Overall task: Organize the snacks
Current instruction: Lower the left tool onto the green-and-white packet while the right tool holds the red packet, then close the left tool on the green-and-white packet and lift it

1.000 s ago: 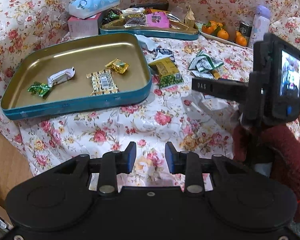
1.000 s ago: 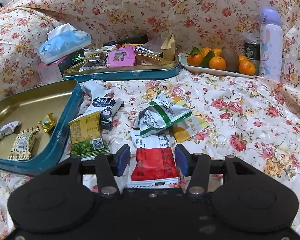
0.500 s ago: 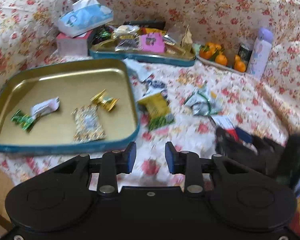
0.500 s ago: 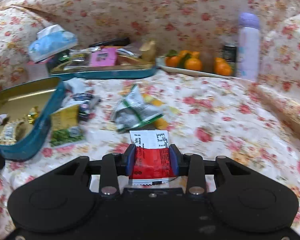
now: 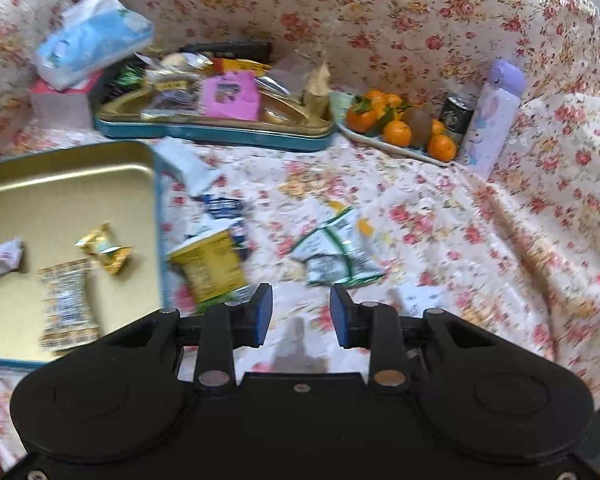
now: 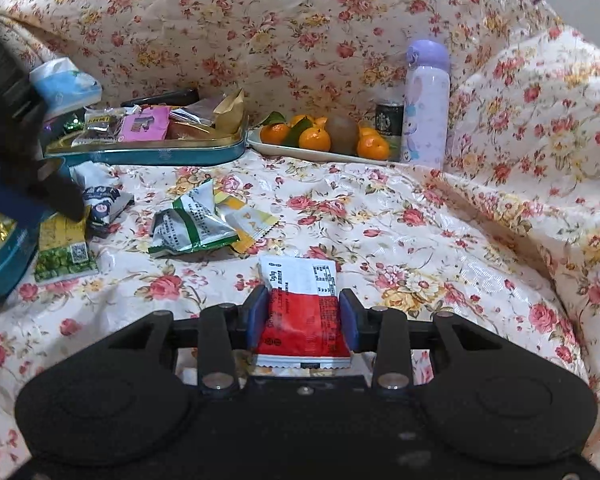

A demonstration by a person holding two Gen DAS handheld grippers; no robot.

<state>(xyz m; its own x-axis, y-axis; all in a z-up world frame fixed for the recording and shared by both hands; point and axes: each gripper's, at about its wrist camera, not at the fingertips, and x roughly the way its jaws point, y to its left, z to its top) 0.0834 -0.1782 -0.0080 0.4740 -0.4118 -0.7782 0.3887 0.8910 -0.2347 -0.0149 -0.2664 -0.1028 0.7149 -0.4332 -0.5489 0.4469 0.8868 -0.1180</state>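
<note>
Right gripper [image 6: 303, 315] clamped on red-and-white snack packet [image 6: 302, 312], jaws easing apart slightly, left gripper [image 5: 299, 314] open, empty, near gold tray [image 5: 60, 200].

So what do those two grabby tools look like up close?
Both look the same. The left tool and the right tool each have a wide black plastic body with two rounded humps, like a bat's wings. Two black arms with shiny round bolts stick forward, each ending in a blue pad. A small screw sits in the middle. No cables or sleeves show.
</note>
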